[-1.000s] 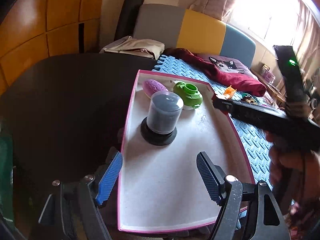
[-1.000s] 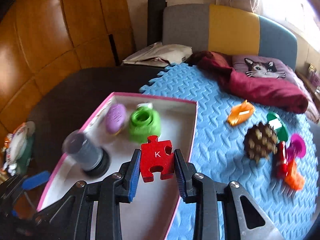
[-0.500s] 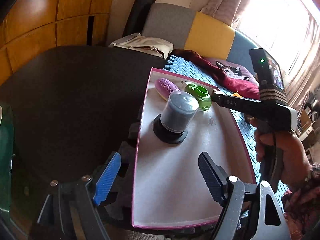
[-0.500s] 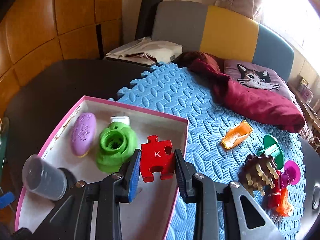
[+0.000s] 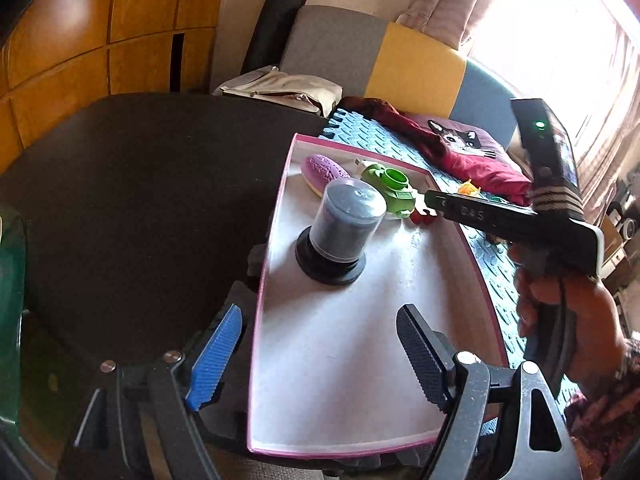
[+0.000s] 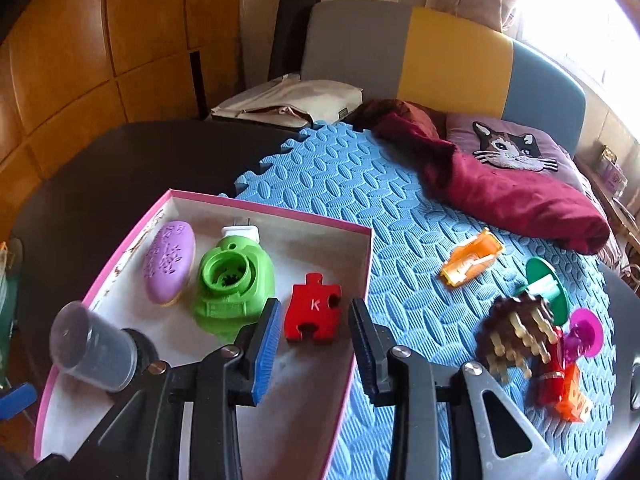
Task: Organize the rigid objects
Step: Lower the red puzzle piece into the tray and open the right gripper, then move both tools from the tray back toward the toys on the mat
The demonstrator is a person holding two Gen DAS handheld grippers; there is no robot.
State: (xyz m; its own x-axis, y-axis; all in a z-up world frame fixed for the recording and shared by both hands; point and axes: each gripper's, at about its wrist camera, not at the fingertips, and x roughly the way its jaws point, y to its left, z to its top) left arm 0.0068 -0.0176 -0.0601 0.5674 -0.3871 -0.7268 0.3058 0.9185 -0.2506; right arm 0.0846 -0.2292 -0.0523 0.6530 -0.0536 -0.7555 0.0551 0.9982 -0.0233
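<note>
From the left wrist view, the left gripper [image 5: 320,360] stood wide open and empty over the near end of the pink-rimmed box [image 5: 260,300], one finger outside the box's left wall, the other over its white floor; ahead of it stood the grey canister [image 5: 340,232], and beyond that the purple oval [image 5: 322,170] and green toy [image 5: 390,188]. From the right wrist view, the right gripper [image 6: 314,344] had its jaws parted, holding nothing, with the red puzzle piece [image 6: 312,308] lying on the box floor just ahead between the fingertips, beside the green toy. The placing step looked finished; next would likely call for swinging right to the blue mat [image 6: 360,184], where the orange piece [image 6: 470,256] and pinecone [image 6: 516,332] waited, well apart from the box
</note>
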